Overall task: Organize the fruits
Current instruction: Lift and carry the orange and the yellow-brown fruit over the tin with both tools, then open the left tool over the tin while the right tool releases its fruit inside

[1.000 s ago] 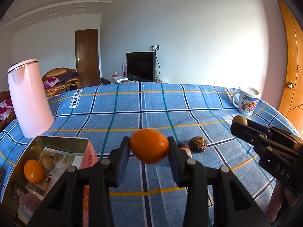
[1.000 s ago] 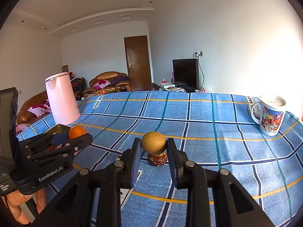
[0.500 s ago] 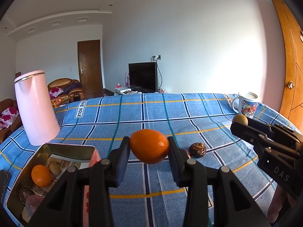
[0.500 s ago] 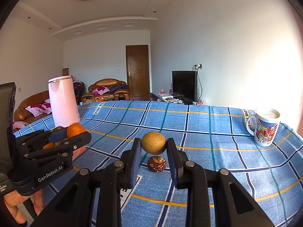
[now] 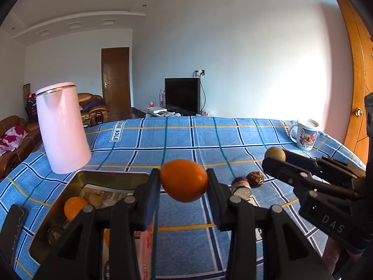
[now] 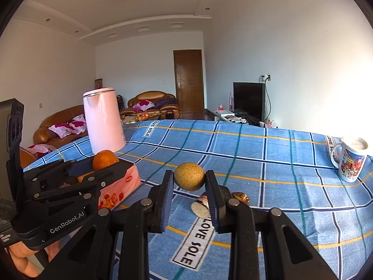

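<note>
My left gripper [image 5: 183, 182] is shut on an orange [image 5: 184, 180] and holds it in the air just right of the metal tin [image 5: 70, 186]. The tin holds another orange [image 5: 74, 207], a small tan fruit [image 5: 95, 200] and other pieces. My right gripper [image 6: 189, 179] is shut on a round tan fruit [image 6: 189, 176] above the blue checked cloth; the fruit also shows in the left wrist view [image 5: 275, 154]. A dark wrinkled fruit [image 5: 255, 179] and a cut dark fruit [image 5: 241, 185] lie on the cloth between the grippers.
A pink kettle [image 5: 63, 128] stands behind the tin at the left. A printed mug [image 5: 305, 134] stands at the far right edge of the table. A dark flat object [image 5: 12, 224] lies left of the tin. The tin's pink side [image 6: 119, 190] faces the right gripper.
Both grippers have risen a little with their fruit still held. The left gripper has shifted left, so the tin now sits closer under the orange.
</note>
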